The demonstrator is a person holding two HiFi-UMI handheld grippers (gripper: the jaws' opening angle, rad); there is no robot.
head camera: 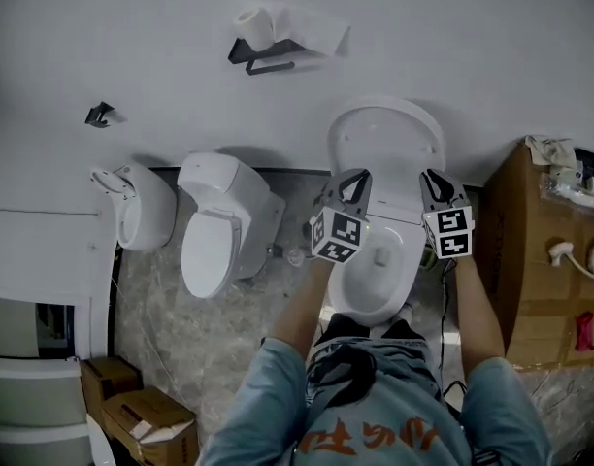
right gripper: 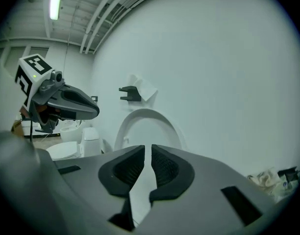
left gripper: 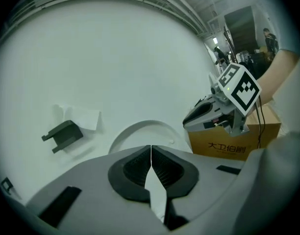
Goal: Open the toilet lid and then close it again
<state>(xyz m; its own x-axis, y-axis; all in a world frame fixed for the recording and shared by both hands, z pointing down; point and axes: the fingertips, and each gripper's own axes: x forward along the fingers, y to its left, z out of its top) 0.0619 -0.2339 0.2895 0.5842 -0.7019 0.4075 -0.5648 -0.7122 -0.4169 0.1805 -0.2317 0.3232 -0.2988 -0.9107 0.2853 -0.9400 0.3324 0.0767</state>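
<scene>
Just one readable label here
The cardboard box (left gripper: 228, 148) says 大卫伯爵; the orange print on the shirt (head camera: 268, 396) is too cut off to read.

Head view looks steeply down; gripper views (nearer, level) share the toilet lid (head camera: 384, 139) (left gripper: 140, 133) (right gripper: 147, 129).

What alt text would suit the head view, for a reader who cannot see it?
Seen from above, a toilet's lid stands open against the wall, and a person holds the left gripper and right gripper above the bowl. A second toilet stands to its left, a cardboard box to its right.
</scene>
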